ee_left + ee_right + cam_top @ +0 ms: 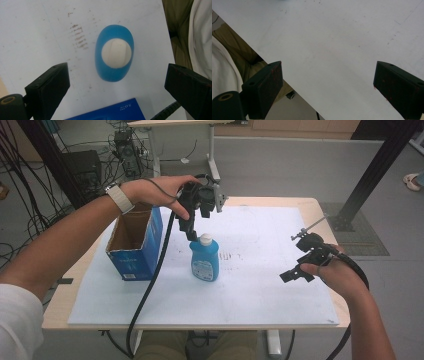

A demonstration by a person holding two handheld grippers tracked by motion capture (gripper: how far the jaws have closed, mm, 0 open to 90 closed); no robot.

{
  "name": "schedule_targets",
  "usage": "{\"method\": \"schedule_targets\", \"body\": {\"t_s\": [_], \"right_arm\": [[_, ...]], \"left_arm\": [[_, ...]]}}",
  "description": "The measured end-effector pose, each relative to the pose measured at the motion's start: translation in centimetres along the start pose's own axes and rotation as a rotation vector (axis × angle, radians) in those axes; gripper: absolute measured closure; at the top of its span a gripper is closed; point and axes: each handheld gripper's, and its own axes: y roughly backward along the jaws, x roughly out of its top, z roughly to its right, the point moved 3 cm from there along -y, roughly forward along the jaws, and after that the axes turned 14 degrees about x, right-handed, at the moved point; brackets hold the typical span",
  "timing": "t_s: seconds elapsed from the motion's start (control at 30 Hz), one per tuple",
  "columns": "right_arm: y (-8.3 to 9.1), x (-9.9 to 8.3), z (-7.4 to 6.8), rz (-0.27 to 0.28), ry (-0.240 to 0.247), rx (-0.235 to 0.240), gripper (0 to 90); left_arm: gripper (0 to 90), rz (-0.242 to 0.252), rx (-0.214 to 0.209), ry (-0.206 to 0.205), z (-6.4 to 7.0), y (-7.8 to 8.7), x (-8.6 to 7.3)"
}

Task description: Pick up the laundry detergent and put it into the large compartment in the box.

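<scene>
A blue bottle with a white cap stands upright on the white sheet, just right of an open blue cardboard box. My left gripper hangs directly over the cap and points down, apart from it. In the left gripper view the bottle and its cap sit below and between the jaws of the left gripper, which stand wide open. My right gripper hovers low over the right side of the sheet. It is open and empty in the right gripper view.
The white sheet covers most of a light wooden table. The box's blue edge lies close under my left gripper. The sheet's near edge runs beneath the right gripper. A cable trails across the sheet's left.
</scene>
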Motion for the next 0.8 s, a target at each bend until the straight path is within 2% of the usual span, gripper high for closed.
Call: {"method": "schedule_targets", "body": {"t_s": [0.4,0.8], "right_arm": [[-0.1,-0.2,0.0,0.001,-0.002,0.002,8.9],[0.0,-0.3,0.0,0.003,-0.001,0.001,8.9]], "left_arm": [[6.7,-0.019,0.004,-0.031,0.5,-1.2,1.0],[6.8,-0.017,0.002,-0.042,0.7,-2.2,1.4]]}}
